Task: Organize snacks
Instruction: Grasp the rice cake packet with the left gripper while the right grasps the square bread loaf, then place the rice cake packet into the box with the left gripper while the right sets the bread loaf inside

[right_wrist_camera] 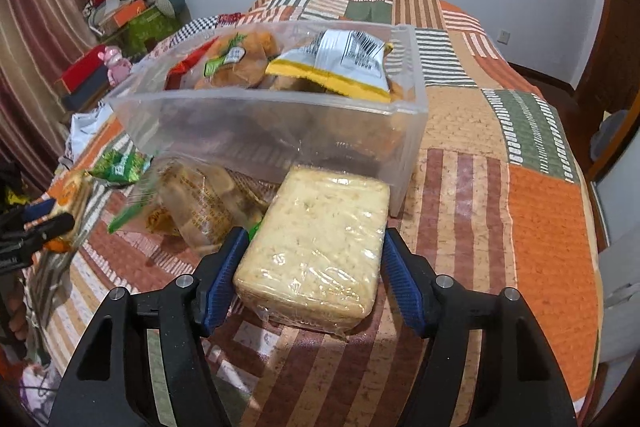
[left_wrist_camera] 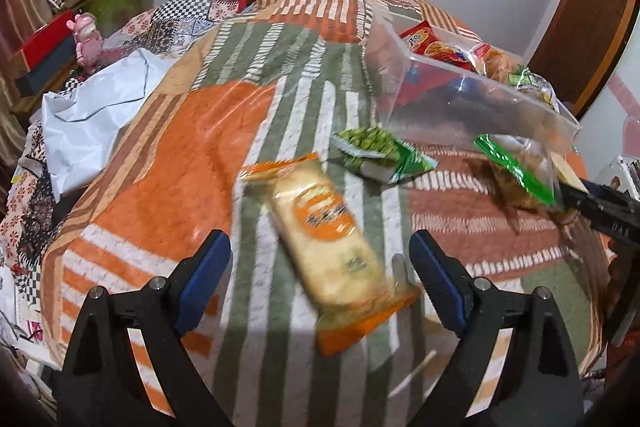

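Note:
My left gripper (left_wrist_camera: 320, 263) stands open over the patchwork bed. An orange-ended cracker packet (left_wrist_camera: 328, 239) lies on the cover between its wide-apart blue pads (left_wrist_camera: 204, 267), touching neither. My right gripper (right_wrist_camera: 312, 259) straddles a pale cake block in clear wrap (right_wrist_camera: 320, 251), which rests on the cover just in front of the clear plastic bin (right_wrist_camera: 260, 131). Its jaws are open, with a thin gap on the right side. Beside the block lies a clear bag with a green strip (right_wrist_camera: 200, 203). A green snack packet (left_wrist_camera: 380, 155) lies between the two grippers. The bin holds several snacks.
A white plastic sheet (left_wrist_camera: 92, 115) lies at the bed's left side. Boxes, a pink figure (left_wrist_camera: 86, 39) and piled cushions stand beyond the left edge. A wooden door frame (left_wrist_camera: 592, 27) is to the right, and a white wall is behind the bed.

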